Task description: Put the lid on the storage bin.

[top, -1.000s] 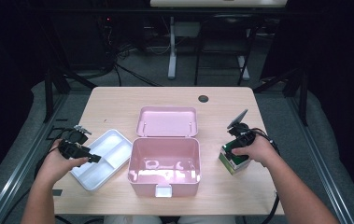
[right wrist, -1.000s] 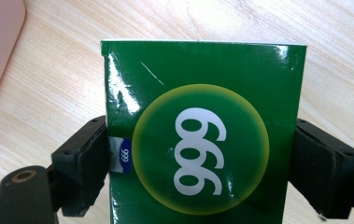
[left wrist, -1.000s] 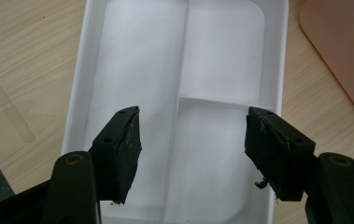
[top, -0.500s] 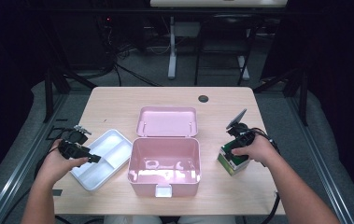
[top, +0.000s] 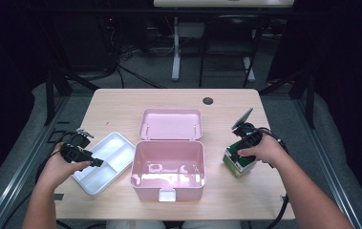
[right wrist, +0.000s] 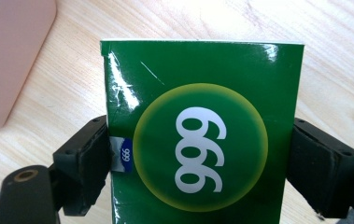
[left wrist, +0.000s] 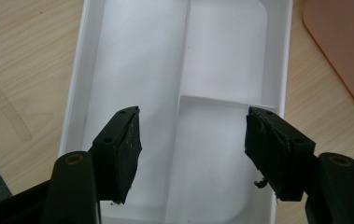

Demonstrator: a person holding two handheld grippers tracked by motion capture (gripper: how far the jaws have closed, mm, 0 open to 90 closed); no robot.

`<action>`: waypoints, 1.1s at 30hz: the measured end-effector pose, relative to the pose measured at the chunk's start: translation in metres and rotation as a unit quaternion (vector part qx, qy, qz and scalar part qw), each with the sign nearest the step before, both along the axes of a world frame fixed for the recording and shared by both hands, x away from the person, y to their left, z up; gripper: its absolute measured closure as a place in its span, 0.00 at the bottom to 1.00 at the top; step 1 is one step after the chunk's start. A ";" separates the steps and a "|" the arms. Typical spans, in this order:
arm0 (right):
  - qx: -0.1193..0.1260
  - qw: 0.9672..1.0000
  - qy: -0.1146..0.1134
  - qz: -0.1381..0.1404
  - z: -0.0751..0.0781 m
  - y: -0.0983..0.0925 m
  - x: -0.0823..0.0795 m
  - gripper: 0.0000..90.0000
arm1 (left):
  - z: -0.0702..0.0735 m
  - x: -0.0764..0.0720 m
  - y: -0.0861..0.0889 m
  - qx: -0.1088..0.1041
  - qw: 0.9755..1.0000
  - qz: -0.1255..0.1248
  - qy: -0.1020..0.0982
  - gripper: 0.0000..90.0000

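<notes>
A green carton (right wrist: 202,70) printed with "999" sits between the jaws of my right gripper (right wrist: 200,140), which press on both of its sides. In the high view that carton (top: 240,167) is low over the table, right of the pink box, with the right gripper (top: 236,152) shut on it. My left gripper (left wrist: 193,116) hangs open over a white divided tray (left wrist: 277,56) with nothing between its fingers. In the high view the left gripper (top: 96,162) is above the tray's (top: 116,143) near left part.
An open pink box (top: 168,143) stands in the middle of the table, its lid (top: 171,124) lying flat behind it. A dark round grommet (top: 208,100) is near the far edge. Bare tabletop (top: 116,109) lies beyond the tray.
</notes>
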State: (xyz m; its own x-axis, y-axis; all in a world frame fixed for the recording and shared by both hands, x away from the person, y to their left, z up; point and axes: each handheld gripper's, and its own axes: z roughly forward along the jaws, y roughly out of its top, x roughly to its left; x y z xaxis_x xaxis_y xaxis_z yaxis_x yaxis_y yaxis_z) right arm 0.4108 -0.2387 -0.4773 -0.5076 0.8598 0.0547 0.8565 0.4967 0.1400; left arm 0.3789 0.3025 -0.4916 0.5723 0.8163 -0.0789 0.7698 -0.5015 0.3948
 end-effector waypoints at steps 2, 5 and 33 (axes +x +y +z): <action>0.001 1.000 -0.004 -0.002 0.005 0.000 0.000 0.17 | 0.000 0.000 0.000 0.000 1.000 0.000 0.000 0.40; -0.001 1.000 -0.005 -0.001 0.010 0.000 -0.001 0.17 | 0.000 0.000 0.000 0.000 1.000 0.002 0.001 0.40; -0.004 0.977 -0.070 0.203 0.076 0.015 -0.002 0.17 | -0.004 0.002 0.000 0.001 1.000 0.000 0.007 0.40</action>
